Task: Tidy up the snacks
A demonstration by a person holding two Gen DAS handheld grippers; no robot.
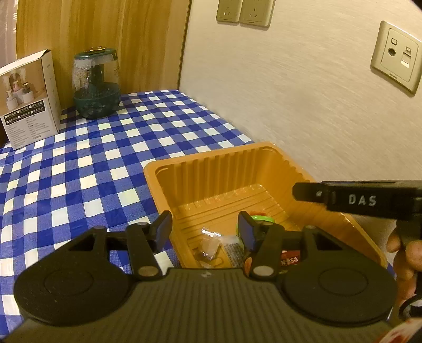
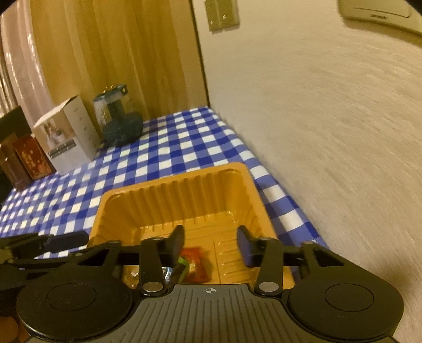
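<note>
On the blue-and-white checked tablecloth (image 1: 79,163), left to right: left gripper (image 1: 204,230) half open, empty, straddling the orange ribbed plastic tray's (image 1: 211,168) near-left wall; small crinkly snack packets (image 1: 211,245) lie inside. Right gripper (image 2: 211,245) parted, empty, above the red packet (image 2: 196,266). Packets look light, slippery; pinch flat edges.

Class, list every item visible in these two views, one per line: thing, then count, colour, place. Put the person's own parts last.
tray: one, orange, on the cloth by the wall
snack packets: several, red, green and clear, in the tray
tablecloth: one, blue-white check
jar: one, dark green, far corner
box: one, white, left of the jar
tins: two, brown-red, far left
wall sockets: beige, on the wall
left hand-held gripper: black, open over the tray's near-left rim
right hand-held gripper: black, open over the tray
</note>
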